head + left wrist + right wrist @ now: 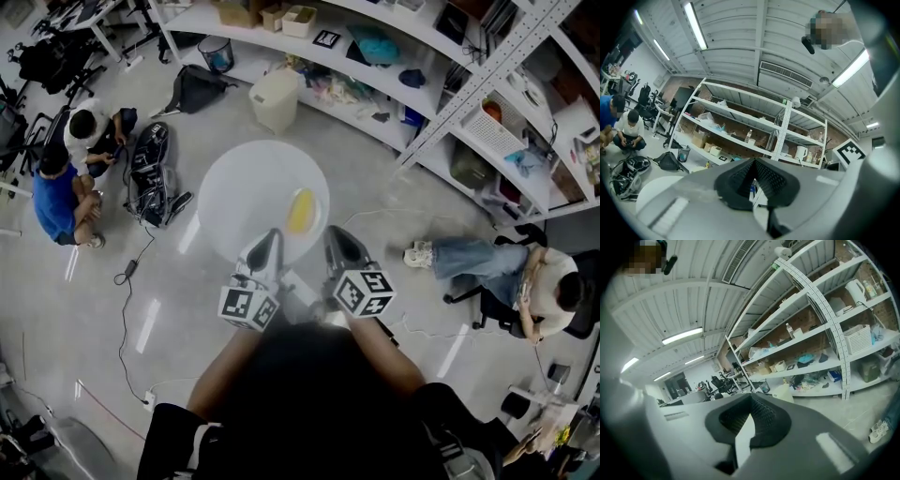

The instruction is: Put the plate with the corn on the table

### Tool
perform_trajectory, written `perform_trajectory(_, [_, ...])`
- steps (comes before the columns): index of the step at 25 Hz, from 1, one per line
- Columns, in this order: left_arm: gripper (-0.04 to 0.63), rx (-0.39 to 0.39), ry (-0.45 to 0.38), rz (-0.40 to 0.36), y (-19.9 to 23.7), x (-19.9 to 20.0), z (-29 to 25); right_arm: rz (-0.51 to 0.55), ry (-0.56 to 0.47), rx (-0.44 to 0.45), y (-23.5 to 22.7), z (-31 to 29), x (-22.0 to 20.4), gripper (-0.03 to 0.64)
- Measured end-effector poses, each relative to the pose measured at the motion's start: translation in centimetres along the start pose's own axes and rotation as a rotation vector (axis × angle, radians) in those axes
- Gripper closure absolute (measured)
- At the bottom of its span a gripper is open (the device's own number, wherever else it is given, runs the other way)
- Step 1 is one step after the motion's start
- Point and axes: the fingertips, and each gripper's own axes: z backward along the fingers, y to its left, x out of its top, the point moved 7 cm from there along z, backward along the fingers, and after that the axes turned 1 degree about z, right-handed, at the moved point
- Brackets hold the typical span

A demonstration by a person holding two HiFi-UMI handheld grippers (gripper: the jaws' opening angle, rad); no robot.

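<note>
A yellow corn cob point(302, 211) lies on the right part of the round white table point(246, 192) below me. A plate under it is hard to tell apart from the white top. My left gripper point(271, 236) hovers at the table's near edge, just left of the corn, and its jaws stand shut with nothing in them point(754, 161). My right gripper point(331, 234) hangs just right of the corn, also shut and empty point(751, 397). Both gripper views point up and out at the shelves and ceiling, so neither shows the corn.
Long white shelving point(441, 103) curves along the far side. A white bin point(274, 98) and a black bag point(202, 89) stand on the floor beyond the table. Two people point(66, 178) sit at the left, another point(525, 272) at the right. Cables point(127, 309) trail across the floor.
</note>
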Motion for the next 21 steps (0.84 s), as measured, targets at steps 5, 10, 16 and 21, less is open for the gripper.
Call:
perform_trajectory(5, [0.592,-0.008,0.009,-0.004,0.0,0.2,-0.2,0.021,-0.06,0.018,0.2,0.2,0.9,0.609])
perform_trajectory(10, [0.592,0.0,0.004,-0.006,0.2,0.6,-0.3,0.023,-0.074,0.004,0.3,0.0,1.1,0.609])
perform_trajectory(16, [0.592,0.002,0.006,-0.007,0.1,0.6,-0.2,0.026,-0.075,0.003,0.5,0.1,1.0,0.609])
perform_trajectory(21, [0.592,-0.007,0.007,-0.01,0.5,0.4,0.1,0.03,-0.076,0.012,1.0,0.0,0.5,0.609])
